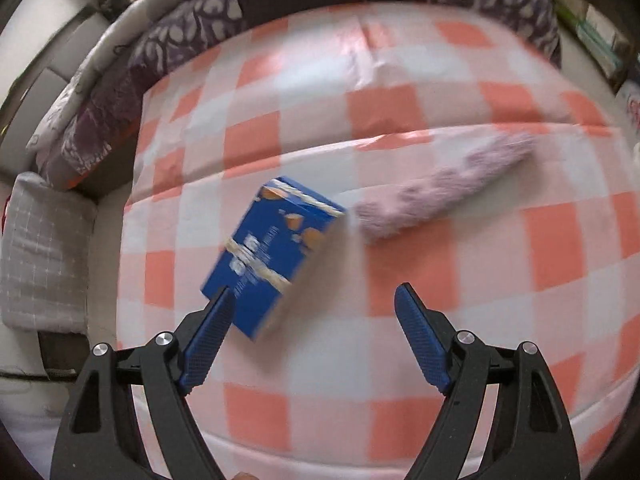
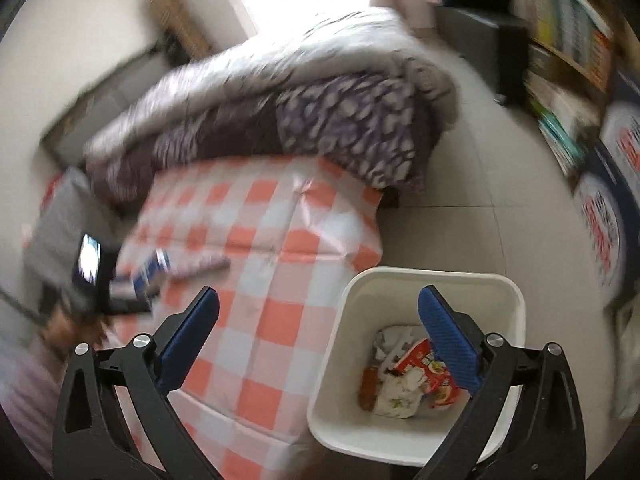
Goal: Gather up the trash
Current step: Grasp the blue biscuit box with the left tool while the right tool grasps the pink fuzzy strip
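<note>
Nearest the left wrist camera, the left gripper has its jaws spread wide and holds nothing. A blue carton lies on the checked cloth just ahead of it. The tip of the left finger overlaps the carton's near corner in the view; whether it touches cannot be told through the blur. The carton is tilted, with its long side running away and to the right, and pale bands cross its printed face. Just beside its far end lies a fuzzy lilac cloth, stretched out to the right; the two look close, but contact is unclear. Beyond the cloth a purple patterned blanket is bunched up, and a grey cushion sits at the left edge.

In the right wrist view, the right gripper also has wide jaws with nothing between them. It hangs above the edge of the checked cloth and a white bin, which stands on the tiled floor right against the cloth's side. Inside the bin lie a red wrapper, crumpled white paper and a small brown piece. The right finger overlaps the bin's opening in this view. The carton shows blurred far to the left on the cloth, well apart from the bin. A bookshelf stands at the upper right.
</note>
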The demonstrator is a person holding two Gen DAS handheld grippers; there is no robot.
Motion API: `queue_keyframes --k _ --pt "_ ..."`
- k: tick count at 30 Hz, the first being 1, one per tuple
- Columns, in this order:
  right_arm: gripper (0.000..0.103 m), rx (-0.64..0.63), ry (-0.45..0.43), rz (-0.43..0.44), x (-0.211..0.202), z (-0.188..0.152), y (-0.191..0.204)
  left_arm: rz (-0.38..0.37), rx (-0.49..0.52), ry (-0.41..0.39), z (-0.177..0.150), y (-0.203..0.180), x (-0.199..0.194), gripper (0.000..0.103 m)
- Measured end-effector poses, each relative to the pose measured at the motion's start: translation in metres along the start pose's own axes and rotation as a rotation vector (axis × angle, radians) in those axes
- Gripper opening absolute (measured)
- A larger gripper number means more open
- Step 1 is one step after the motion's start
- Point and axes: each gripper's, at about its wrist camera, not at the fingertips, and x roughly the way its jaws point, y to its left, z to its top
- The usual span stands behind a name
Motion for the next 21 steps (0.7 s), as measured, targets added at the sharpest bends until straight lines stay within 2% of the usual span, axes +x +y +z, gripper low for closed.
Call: queue_keyframes --k 2,4,5,7,9,10,12,14,16,21 --pt "0.096 -0.072 0.067 0.008 0.019 0.006 0.017 -0.010 0.019 0.004 0.006 0.010 0.013 0.080" --pt "0.096 -0.198 0.141 0.059 0.041 0.014 0.042 -0.022 0.042 0.009 0.013 0.018 0.025 0.080" --pt "0.096 -0.292 0.160 0.096 0.054 0.020 0.058 -0.041 0.059 0.014 0.016 0.023 0.033 0.080" --pt "0.096 -0.514 0.138 0.137 0.080 0.027 0.094 -0.091 0.077 0.003 0.022 0.028 0.037 0.082" --pt "0.096 -0.667 0.167 0.228 0.106 0.028 0.125 -0.141 0.082 0.007 0.024 0.034 0.039 0.081" --pt "0.096 -0.716 0.170 0.247 0.117 0.028 0.137 -0.162 0.087 0.005 0.024 0.035 0.039 0.080" --pt "0.096 -0.849 0.186 0.292 0.150 0.025 0.169 -0.232 0.088 -0.003 0.020 0.038 0.039 0.064" --pt "0.096 -0.917 0.228 0.340 0.178 0.021 0.190 -0.260 0.081 -0.020 0.009 0.039 0.036 0.062" --pt "0.095 -0.992 0.241 0.346 0.207 0.015 0.213 -0.284 0.055 -0.046 -0.005 0.042 0.033 0.061" --pt "0.085 -1.083 0.279 0.371 0.242 0.007 0.233 -0.304 -0.029 -0.091 -0.056 0.048 0.022 0.061"
